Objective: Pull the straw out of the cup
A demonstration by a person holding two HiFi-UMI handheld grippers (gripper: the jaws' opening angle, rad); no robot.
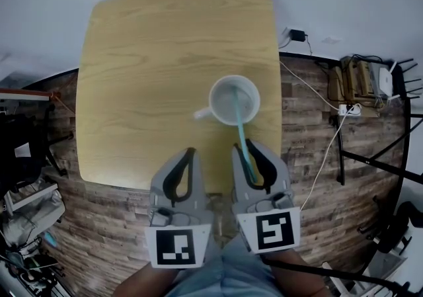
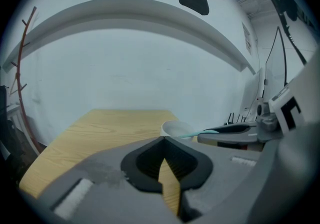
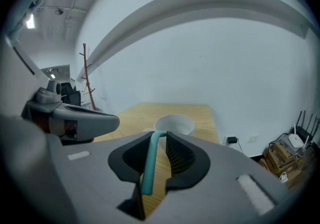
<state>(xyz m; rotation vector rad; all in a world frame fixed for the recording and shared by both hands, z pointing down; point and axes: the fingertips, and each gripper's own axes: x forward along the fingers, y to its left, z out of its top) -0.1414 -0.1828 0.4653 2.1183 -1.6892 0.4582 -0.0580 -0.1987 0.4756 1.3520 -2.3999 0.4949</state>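
Note:
A white mug [image 1: 214,92] stands on the right half of the light wooden table [image 1: 152,57]. A teal straw [image 1: 239,124] leans out of it toward me. My right gripper [image 1: 246,149] sits just short of the mug at the table's near edge. It is shut on the straw's upper end, and the rest of the straw [image 3: 149,163] runs back between its jaws. In the right gripper view the mug [image 3: 175,123] is straight ahead. My left gripper [image 1: 190,152] hangs beside it to the left, shut and holding nothing, its tips [image 2: 163,138] together. The mug [image 2: 175,128] is ahead and to its right.
Wood-plank floor surrounds the table. A power strip with white cables [image 1: 347,109] and a crate stack with a router [image 1: 367,77] lie right of the table. Dark clutter [image 1: 26,157] stands on the left. A thin coat stand [image 3: 87,73] is by the wall.

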